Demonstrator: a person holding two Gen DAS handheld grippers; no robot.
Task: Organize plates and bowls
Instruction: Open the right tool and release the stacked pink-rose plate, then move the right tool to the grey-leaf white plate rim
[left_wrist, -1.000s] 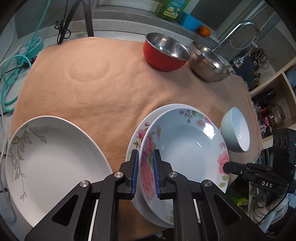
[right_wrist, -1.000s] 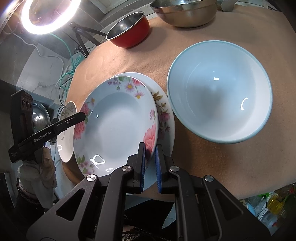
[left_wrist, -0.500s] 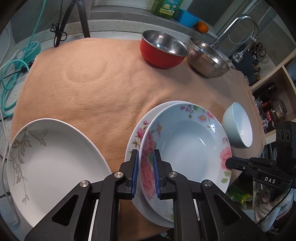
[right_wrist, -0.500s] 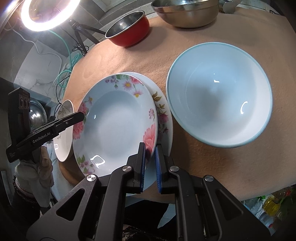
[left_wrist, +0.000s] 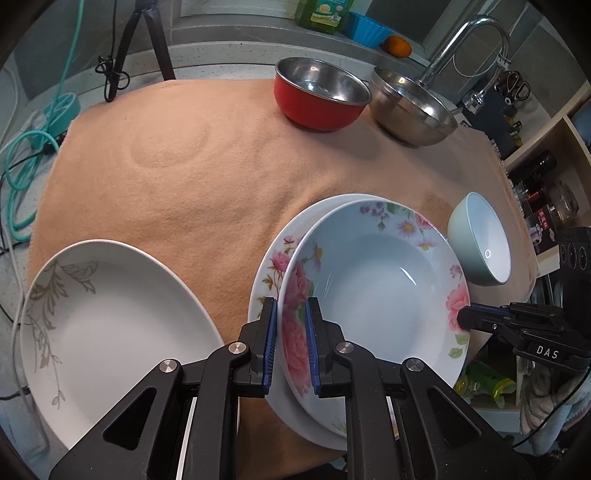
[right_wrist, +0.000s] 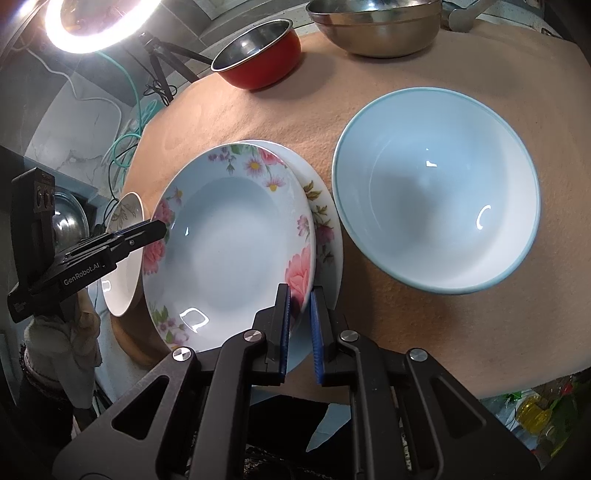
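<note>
A deep plate with pink flowers (left_wrist: 376, 295) (right_wrist: 229, 236) sits over a second floral plate (left_wrist: 280, 258) (right_wrist: 325, 221), offset from it. My left gripper (left_wrist: 290, 314) (right_wrist: 159, 229) is shut on the deep plate's left rim. My right gripper (right_wrist: 299, 299) (left_wrist: 465, 317) is shut on the opposite rim. I cannot tell whether the deep plate rests on the lower one or hangs just above it. A pale blue bowl (left_wrist: 484, 240) (right_wrist: 436, 192) stands just right of the plates. A white plate with grey leaves (left_wrist: 110, 325) (right_wrist: 125, 254) lies to the left.
A tan cloth (left_wrist: 184, 166) covers the counter. At its far edge stand a red bowl (left_wrist: 321, 92) (right_wrist: 258, 55) and a steel bowl (left_wrist: 410, 107) (right_wrist: 376, 29), with a faucet (left_wrist: 469, 40) behind. A tripod (left_wrist: 147, 37) and teal cables (left_wrist: 22, 166) lie off the cloth's left.
</note>
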